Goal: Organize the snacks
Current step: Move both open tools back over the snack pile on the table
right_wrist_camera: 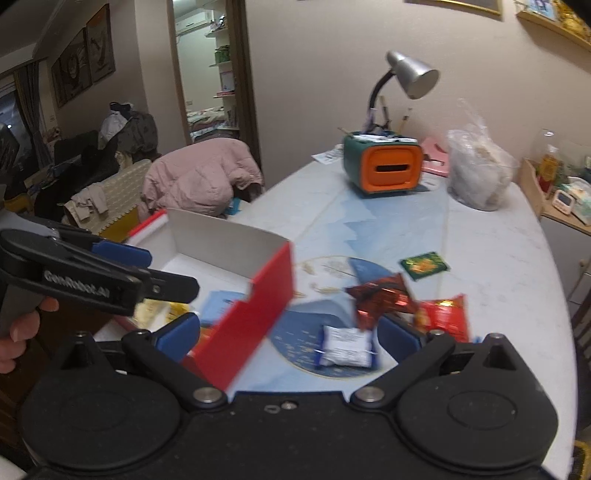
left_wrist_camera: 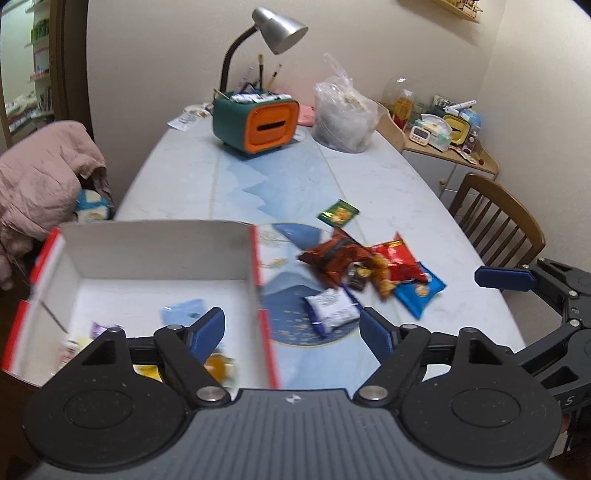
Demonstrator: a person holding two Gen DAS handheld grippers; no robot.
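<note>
A red-and-white cardboard box [left_wrist_camera: 155, 251] [right_wrist_camera: 243, 325] sits on the table at the left, with a few small snack packets inside. Right of it lies a pile of snacks: a brown-red bag [left_wrist_camera: 332, 258] [right_wrist_camera: 380, 299], a red bag [left_wrist_camera: 400, 260] [right_wrist_camera: 445, 317], a blue bag [left_wrist_camera: 421, 291], a white packet [left_wrist_camera: 332, 304] [right_wrist_camera: 347, 347] and a green packet [left_wrist_camera: 339, 213] [right_wrist_camera: 424, 265]. My left gripper [left_wrist_camera: 291, 332] is open and empty, over the box's right wall. My right gripper [right_wrist_camera: 288, 332] is open and empty, just above the white packet.
A green-and-orange desk organiser [left_wrist_camera: 255, 125] with a lamp [left_wrist_camera: 277, 29] and a clear plastic bag [left_wrist_camera: 345, 118] stand at the far end of the table [left_wrist_camera: 406, 184]. A wooden chair [left_wrist_camera: 498, 218] is at the right, a pink jacket [left_wrist_camera: 44, 177] at the left.
</note>
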